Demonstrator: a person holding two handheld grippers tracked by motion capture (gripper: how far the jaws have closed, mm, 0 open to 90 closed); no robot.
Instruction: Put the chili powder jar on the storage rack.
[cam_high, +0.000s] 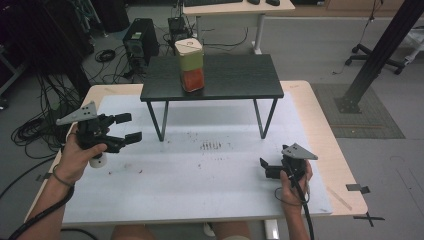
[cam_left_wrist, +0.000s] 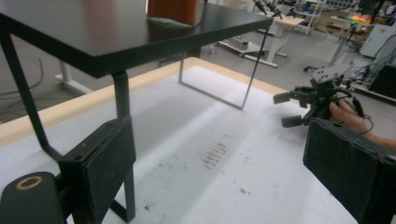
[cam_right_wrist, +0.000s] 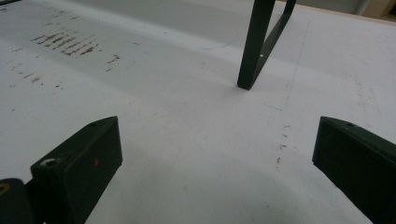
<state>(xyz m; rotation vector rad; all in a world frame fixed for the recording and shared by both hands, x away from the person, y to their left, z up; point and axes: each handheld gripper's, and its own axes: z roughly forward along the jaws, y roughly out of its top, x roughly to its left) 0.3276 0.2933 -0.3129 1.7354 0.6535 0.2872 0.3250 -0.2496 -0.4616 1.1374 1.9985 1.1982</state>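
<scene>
A carton (cam_high: 190, 65) with a pale yellow top and an orange-red lower half stands upright on a small black stand (cam_high: 230, 77) at the back of the white mat (cam_high: 200, 175). Its orange base (cam_left_wrist: 172, 9) shows at the top of the left gripper view. My left gripper (cam_high: 127, 128) hovers over the mat's left side, open and empty, jaws pointing right toward the stand's front left leg (cam_left_wrist: 122, 140). My right gripper (cam_high: 266, 168) is held low near the mat's front right, open and empty, above bare mat. The stand's front right leg (cam_right_wrist: 254, 46) rises ahead of it.
The mat carries dark smudges (cam_high: 210, 145) in front of the stand. The wooden table edge (cam_high: 325, 145) borders the mat on the right. On the floor behind are a computer tower (cam_high: 140, 40), loose cables (cam_high: 35, 130), a desk (cam_high: 235, 7) and a black post (cam_high: 380, 50).
</scene>
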